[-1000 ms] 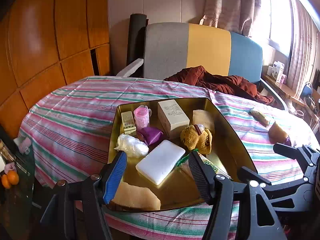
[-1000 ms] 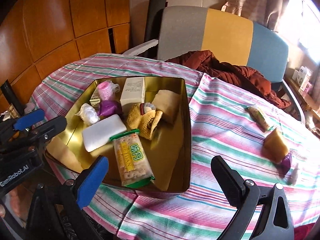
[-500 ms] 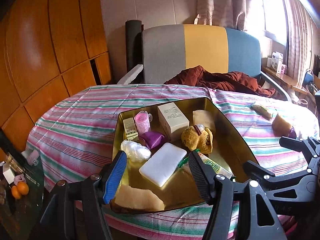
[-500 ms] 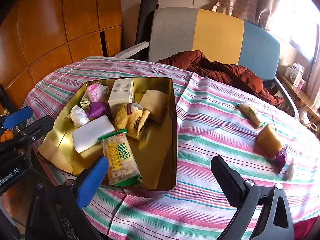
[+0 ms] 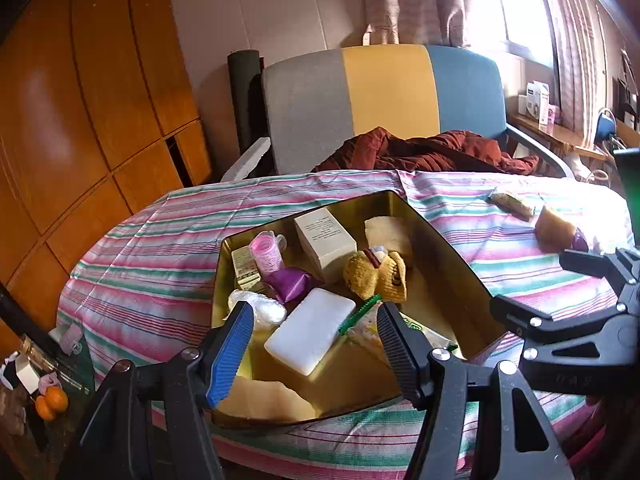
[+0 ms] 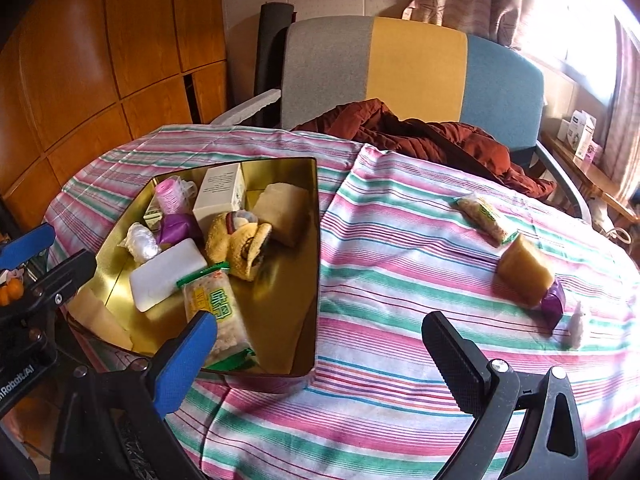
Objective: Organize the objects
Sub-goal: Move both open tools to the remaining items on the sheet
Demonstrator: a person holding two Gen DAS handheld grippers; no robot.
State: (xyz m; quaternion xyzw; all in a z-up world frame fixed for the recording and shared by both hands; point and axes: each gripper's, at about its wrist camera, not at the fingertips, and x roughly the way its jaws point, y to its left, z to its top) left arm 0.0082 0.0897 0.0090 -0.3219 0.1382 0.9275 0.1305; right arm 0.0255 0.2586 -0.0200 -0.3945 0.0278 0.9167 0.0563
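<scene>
The left hand-held gripper point(image 5: 314, 344) hung with its jaws apart and nothing between them, above the near end of a shallow gold-coloured metal tin point(image 5: 440, 240) that sat on the desk under a pink, green and white striped cloth point(image 5: 152, 248). The right hand-held gripper point(image 6: 320, 356) was likewise spread wide and empty, over the cloth just beside the tin's near right corner. Inside the tin lay a flat white rectangular block point(image 5: 310, 336), a green-edged packet of rice crackers point(image 6: 218, 312), a yellow knitted plush toy point(image 5: 376, 274), a crumpled purple wrapper point(image 5: 290, 282), a clear crinkled plastic bundle point(image 5: 258, 308), a pink ribbed plastic cup point(image 5: 266, 252) and a cream cardboard box point(image 5: 324, 242). Well apart from the tin, on the right side of the cloth, rested a second small cracker packet point(image 6: 486, 220), a tan sponge-like block point(image 6: 524, 276) and a small purple-wrapped piece point(image 6: 554, 306) touching it. Beyond the desk stood a grey, yellow and blue upholstered chair point(image 6: 416, 64) with a rust-red quilted jacket point(image 6: 420, 140) draped on its seat.
</scene>
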